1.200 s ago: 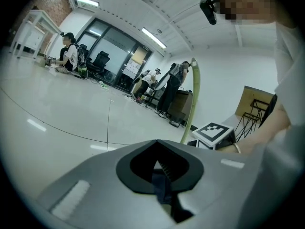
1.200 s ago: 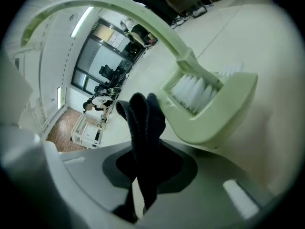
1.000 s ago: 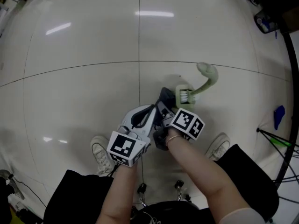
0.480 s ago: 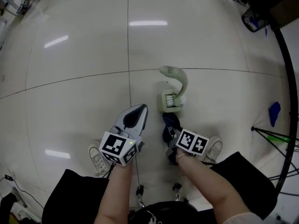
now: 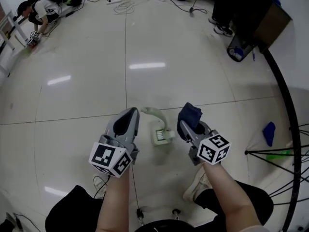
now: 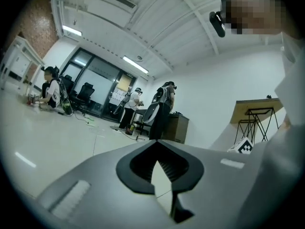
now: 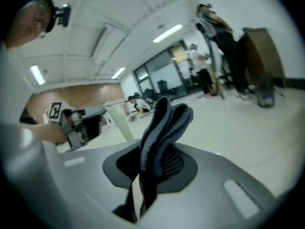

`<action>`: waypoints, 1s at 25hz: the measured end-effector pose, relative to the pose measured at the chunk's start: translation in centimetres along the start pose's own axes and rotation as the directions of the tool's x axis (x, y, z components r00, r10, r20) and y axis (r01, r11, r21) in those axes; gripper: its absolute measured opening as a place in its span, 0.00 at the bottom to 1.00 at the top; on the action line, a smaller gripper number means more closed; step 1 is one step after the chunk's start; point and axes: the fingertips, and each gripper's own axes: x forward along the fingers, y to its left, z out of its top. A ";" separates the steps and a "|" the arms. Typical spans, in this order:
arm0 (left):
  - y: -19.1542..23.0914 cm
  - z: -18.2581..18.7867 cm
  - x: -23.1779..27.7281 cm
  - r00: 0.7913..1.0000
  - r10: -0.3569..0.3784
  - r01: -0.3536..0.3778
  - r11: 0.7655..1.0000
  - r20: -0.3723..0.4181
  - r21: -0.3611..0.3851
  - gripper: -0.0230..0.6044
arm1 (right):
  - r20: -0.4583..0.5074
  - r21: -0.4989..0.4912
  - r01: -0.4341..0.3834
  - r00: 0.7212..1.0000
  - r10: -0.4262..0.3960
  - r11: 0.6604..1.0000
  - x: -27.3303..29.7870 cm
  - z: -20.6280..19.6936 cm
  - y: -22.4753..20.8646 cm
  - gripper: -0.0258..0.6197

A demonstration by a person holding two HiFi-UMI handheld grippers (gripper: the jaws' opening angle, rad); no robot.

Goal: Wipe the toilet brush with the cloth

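Contact between cloth and brush is broken: a second ago both grippers worked low at the bristle head; now both are raised. Left gripper (image 5: 128, 120) has its jaws parted by a narrow slit only, with nothing between them. Right gripper (image 5: 187, 128) is clamped on the dark blue cloth (image 5: 189, 114), which stands up past the jaws. Toilet brush (image 5: 161, 132) rests on the floor (image 5: 72, 105) between the two grippers, touching neither. Its long axis runs near to far: bristle head toward the person, curved handle arching away and leftward. Judgement: the wiping stroke is interrupted or finished.
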 end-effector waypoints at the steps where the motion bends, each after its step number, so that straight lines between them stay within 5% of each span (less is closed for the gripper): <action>1: -0.3 0.4 0.1 1.000 -0.003 0.003 1.000 -0.012 0.012 0.05 | -0.007 -0.107 -0.066 0.998 0.066 0.992 0.1 1.2 1.5 0.14; 4: -1.0 0.7 -0.1 0.999 -0.004 0.004 1.000 -0.032 0.013 0.05 | -0.027 -0.316 -0.199 0.979 0.201 0.928 0.2 3.7 6.0 0.14; 6: -0.9 1.0 -0.4 1.000 -0.002 0.002 1.000 -0.024 0.004 0.05 | 0.020 -0.354 -0.211 0.972 0.233 0.911 0.6 5.7 8.0 0.14; 10: -1.3 1.5 -0.3 0.998 -0.042 0.043 0.999 -0.046 0.012 0.05 | 0.134 -0.316 -0.181 0.963 0.233 0.931 1.2 9.3 10.2 0.14; 14: -1.7 1.4 0.2 0.998 -0.054 0.054 0.999 -0.038 0.001 0.05 | 0.056 -0.307 -0.221 0.967 0.250 0.926 2.7 6.9 10.5 0.14; 25: -1.1 1.3 0.2 0.997 -0.074 0.074 0.997 0.012 -0.011 0.05 | -0.102 -0.197 -0.128 0.989 0.109 0.972 5.1 -0.3 4.3 0.14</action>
